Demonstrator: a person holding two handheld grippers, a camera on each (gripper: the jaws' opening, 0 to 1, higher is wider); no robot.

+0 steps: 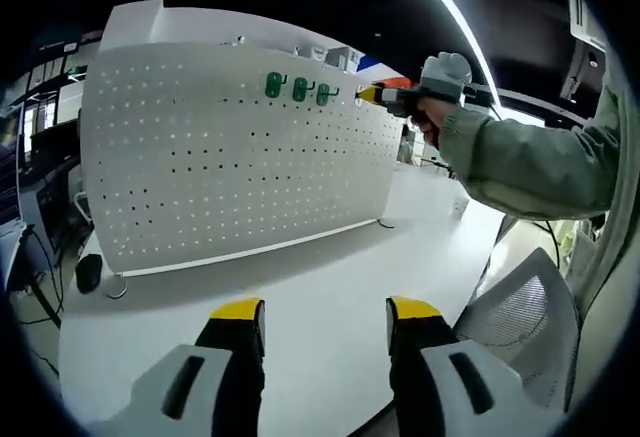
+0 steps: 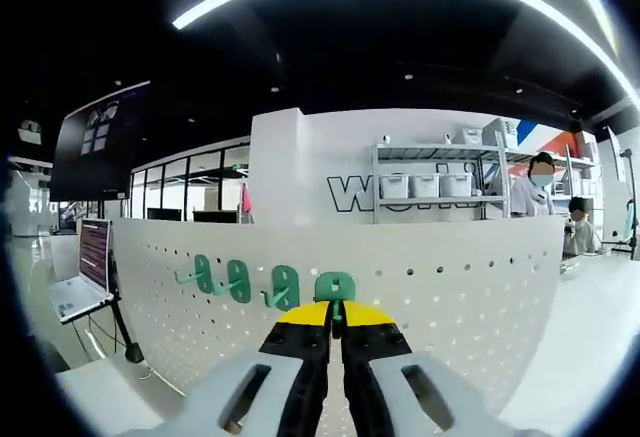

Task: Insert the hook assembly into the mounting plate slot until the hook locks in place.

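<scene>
A green hook [image 2: 335, 287] is gripped just ahead of the right gripper's [image 2: 336, 314] closed fingertips, pressed to the pegboard [image 2: 450, 287] for seating; the left gripper [image 1: 325, 309] is held released, well back over the table [image 1: 330, 257], keeping everything viewable.

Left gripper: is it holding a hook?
No. The left gripper hangs open over the white table, nothing between its jaws.

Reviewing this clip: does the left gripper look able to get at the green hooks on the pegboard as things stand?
Probably not without moving in. The left gripper hangs open and low over the white table, well apart from the green hooks along the pegboard's top. Nothing blocks the way, though.
</scene>
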